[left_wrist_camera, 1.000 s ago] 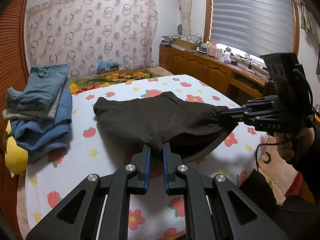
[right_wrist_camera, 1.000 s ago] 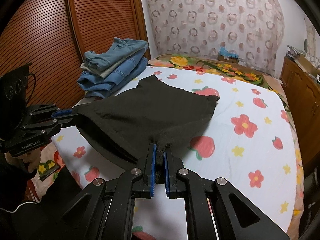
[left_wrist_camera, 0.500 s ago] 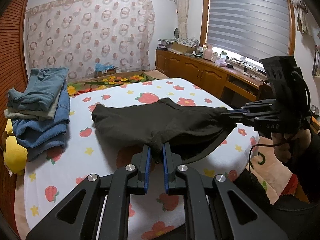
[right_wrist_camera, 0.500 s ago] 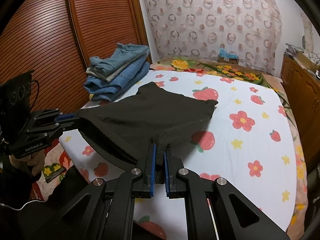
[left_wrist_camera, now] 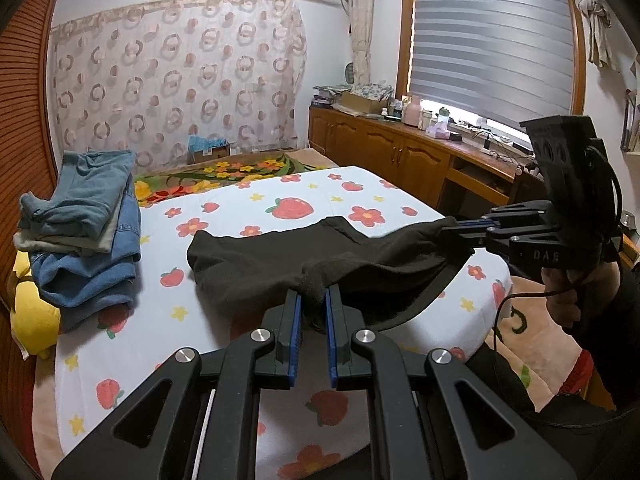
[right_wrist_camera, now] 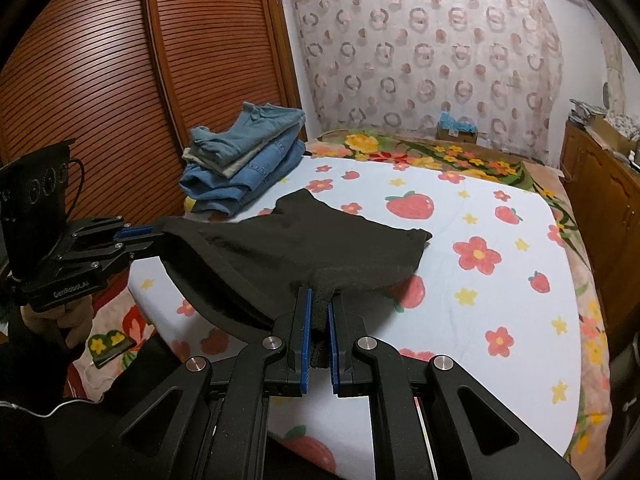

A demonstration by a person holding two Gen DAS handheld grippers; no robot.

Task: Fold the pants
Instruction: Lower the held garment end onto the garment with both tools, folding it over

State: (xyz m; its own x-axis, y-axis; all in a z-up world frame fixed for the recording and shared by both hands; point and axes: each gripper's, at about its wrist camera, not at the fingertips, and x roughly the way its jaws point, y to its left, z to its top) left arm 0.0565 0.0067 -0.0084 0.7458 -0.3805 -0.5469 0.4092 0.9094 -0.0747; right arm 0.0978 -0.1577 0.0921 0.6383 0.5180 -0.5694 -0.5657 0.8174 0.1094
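Dark pants [left_wrist_camera: 280, 256] hang stretched between both grippers over the near edge of the bed, their far part lying on the sheet. My left gripper [left_wrist_camera: 313, 296] is shut on one bunched corner of the cloth. My right gripper [right_wrist_camera: 319, 300] is shut on the other corner. In the left wrist view the right gripper [left_wrist_camera: 452, 229] shows at the right, clamping the pants edge; in the right wrist view the left gripper [right_wrist_camera: 160, 236] shows at the left doing the same. The pants [right_wrist_camera: 320, 248] sag in a loop between the two grips.
A stack of folded jeans [left_wrist_camera: 84, 232] lies at the bed's far left, also seen as the jeans stack [right_wrist_camera: 244, 160]. The strawberry-and-flower sheet [left_wrist_camera: 360, 196] covers the bed. A wooden cabinet [left_wrist_camera: 400, 160] runs along the right wall, a slatted wardrobe door [right_wrist_camera: 100, 80] on the left.
Both grippers drew back toward the near bed edge with the pants, so the cloth slid nearer and more of it hangs off the bed. Grips unchanged.
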